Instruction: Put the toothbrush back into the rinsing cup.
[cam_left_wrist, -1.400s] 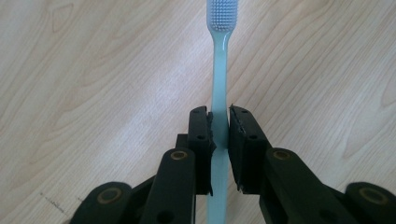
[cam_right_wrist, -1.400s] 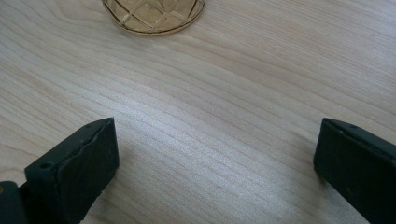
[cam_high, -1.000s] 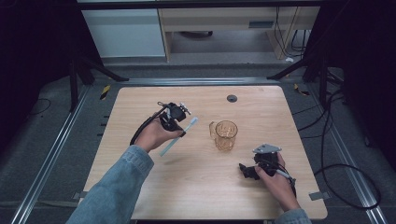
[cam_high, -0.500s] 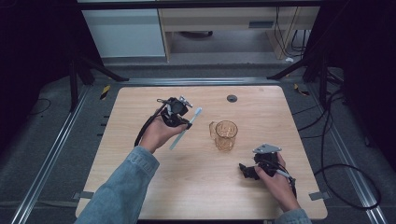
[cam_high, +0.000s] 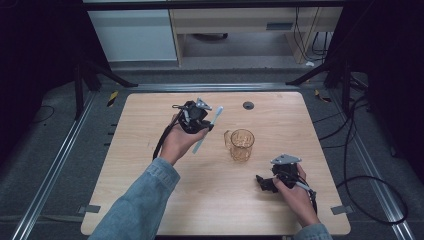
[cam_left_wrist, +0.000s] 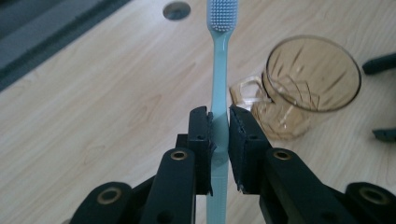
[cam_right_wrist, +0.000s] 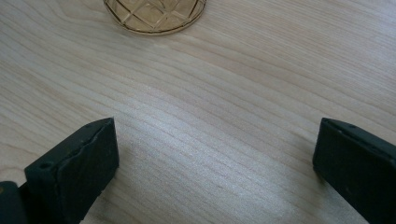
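Gripping a pale blue toothbrush (cam_left_wrist: 219, 79) mid-handle, the left gripper (cam_high: 197, 120) is held above the wooden table (cam_high: 150, 150), left of centre, its jaws clamped tight on the handle. The bristle end points toward the far side, near a small dark hole (cam_high: 248, 105) in the tabletop. Just right of the brush stands an amber glass mug (cam_high: 242, 144), upright, apart from it. Further right and nearer, the right gripper (cam_high: 265, 184) rests low on the table, jaws spread wide with nothing between them.
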